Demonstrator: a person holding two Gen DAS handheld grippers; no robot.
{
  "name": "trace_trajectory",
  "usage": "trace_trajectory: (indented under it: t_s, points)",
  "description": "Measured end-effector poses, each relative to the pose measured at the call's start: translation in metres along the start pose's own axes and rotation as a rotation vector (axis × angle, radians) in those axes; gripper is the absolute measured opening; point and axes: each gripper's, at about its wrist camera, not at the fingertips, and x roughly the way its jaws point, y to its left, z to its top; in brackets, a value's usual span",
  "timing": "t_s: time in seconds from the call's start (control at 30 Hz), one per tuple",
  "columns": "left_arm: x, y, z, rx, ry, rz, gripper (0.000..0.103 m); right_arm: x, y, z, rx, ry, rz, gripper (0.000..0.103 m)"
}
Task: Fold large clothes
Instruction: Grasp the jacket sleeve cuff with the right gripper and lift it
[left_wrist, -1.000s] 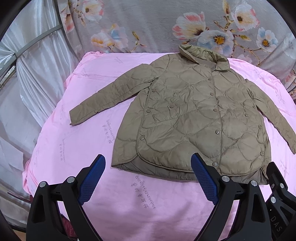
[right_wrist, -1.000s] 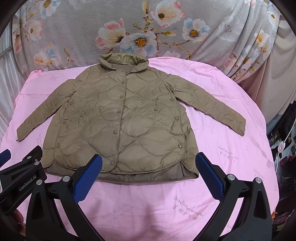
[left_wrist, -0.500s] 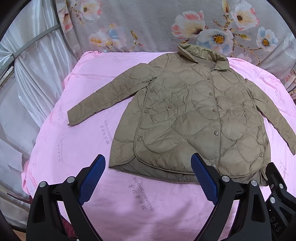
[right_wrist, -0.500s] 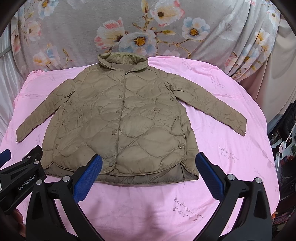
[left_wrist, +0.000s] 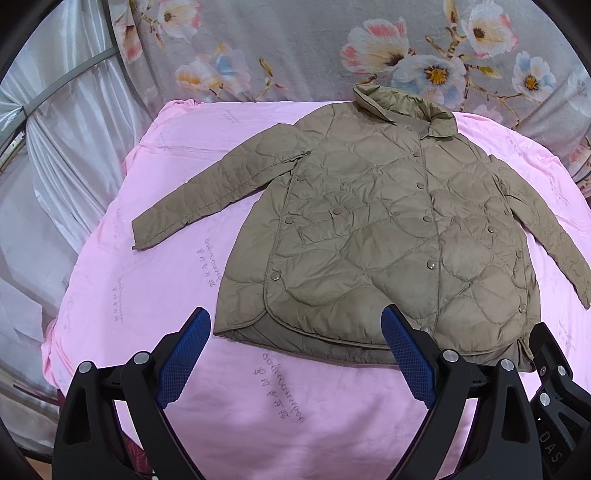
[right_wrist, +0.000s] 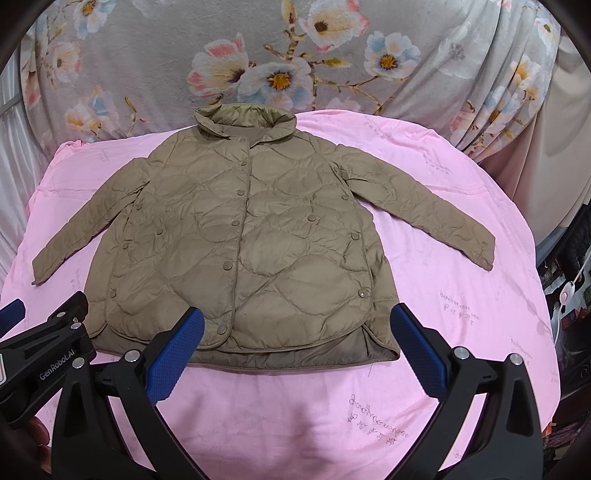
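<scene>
**Jacket spread flat, both grippers poised before the first fold**

A quilted olive jacket (left_wrist: 388, 236) lies face up and snapped shut on a pink sheet (left_wrist: 155, 295), collar (right_wrist: 245, 120) at the far side, hem at the near side, both sleeves angled outward. No fold has been made, so I judge this to be the very start: the approach to a first grasp.

The left gripper (left_wrist: 295, 354) hovers above the near-left part of the hem with its jaws spread wide and nothing between them. The right gripper (right_wrist: 297, 350) hangs over the near-right part of the hem, equally wide open and empty. Neither set of blue pads (right_wrist: 173, 354) appears to touch the cloth, though the fisheye view makes the height hard to judge.

The next move likely calls for each gripper to travel out to a sleeve: the left sleeve (left_wrist: 207, 195) ends at a cuff well left of the body, the right sleeve (right_wrist: 428, 210) at a cuff well to the right. Each cuff would need pinching through the padded layers and carrying inward across the chest. The puffy fill may spring back, so a firm bite near the cuff edge seems wise.

The sheet covers what looks like a bed, printed with faint script. Behind it hangs a grey floral curtain (right_wrist: 295, 55); pale drapes (left_wrist: 62, 140) fall at the left, and dark clutter sits at the far right edge.
</scene>
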Motion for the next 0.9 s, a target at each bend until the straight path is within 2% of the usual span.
trace_trajectory:
  t_s: [0.23, 0.5, 0.63, 0.73, 0.8, 0.9]
  points:
    - [0.002, -0.003, 0.002, 0.001, -0.003, 0.000, 0.091, 0.002, -0.007, 0.009, 0.003, -0.026, -0.003, 0.098]
    - [0.005, -0.004, 0.017, -0.020, -0.028, -0.020, 0.091, 0.014, -0.059, 0.038, 0.116, -0.091, -0.004, 0.098]
    - [0.011, 0.002, 0.031, -0.034, -0.057, -0.035, 0.091, 0.028, -0.105, 0.053, 0.207, -0.172, -0.004, 0.098]
    - [0.020, 0.004, 0.040, -0.067, -0.072, -0.029, 0.091, 0.052, -0.151, 0.051, 0.312, -0.235, 0.005, 0.098]
    - [0.027, 0.004, 0.044, -0.073, -0.077, -0.018, 0.091, 0.075, -0.187, 0.046, 0.403, -0.228, 0.019, 0.098]
    - [0.043, -0.001, 0.049, -0.070, -0.070, 0.001, 0.091, 0.131, -0.249, 0.029, 0.608, -0.158, 0.028, 0.098]
